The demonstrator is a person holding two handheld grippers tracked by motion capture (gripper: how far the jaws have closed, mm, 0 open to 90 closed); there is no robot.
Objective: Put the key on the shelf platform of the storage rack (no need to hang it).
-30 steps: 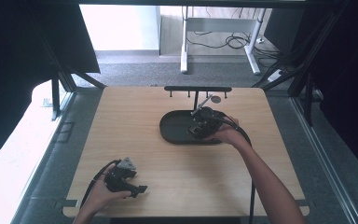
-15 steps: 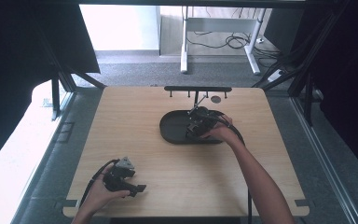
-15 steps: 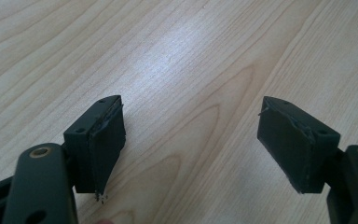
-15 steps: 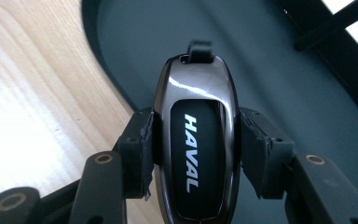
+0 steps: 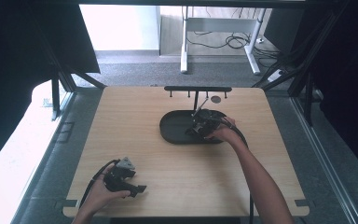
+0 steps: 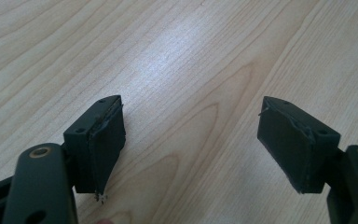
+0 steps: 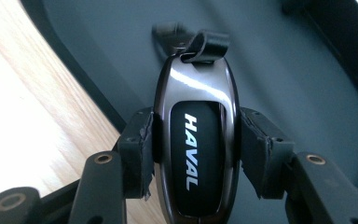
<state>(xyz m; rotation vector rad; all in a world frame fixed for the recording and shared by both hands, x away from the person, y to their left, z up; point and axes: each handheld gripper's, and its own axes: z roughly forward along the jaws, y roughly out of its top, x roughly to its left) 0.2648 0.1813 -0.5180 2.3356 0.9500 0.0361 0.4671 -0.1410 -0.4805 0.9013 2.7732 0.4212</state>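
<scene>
Right now the right gripper [image 7: 193, 154] fingers clamp the glossy car key [image 7: 196, 140] over the tray [image 5: 175, 128]; it may slip. Left gripper [image 6: 191, 149] fingers gape empty.

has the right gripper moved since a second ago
Yes. In the high view the right gripper, shut on the car key, has come slightly down toward the black tray, judged against the rack.

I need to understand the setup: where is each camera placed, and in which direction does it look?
High view: above the person's side, looking forward and down on the table; both forearms, left tongs, right tongs at the tray.
Left gripper view: on the left tongs, looking down at bare wood; its two open jaws.
Right gripper view: on the right tongs, over the tray; jaws clamp a key fob.
Shared: high and right views show the tray.
</scene>
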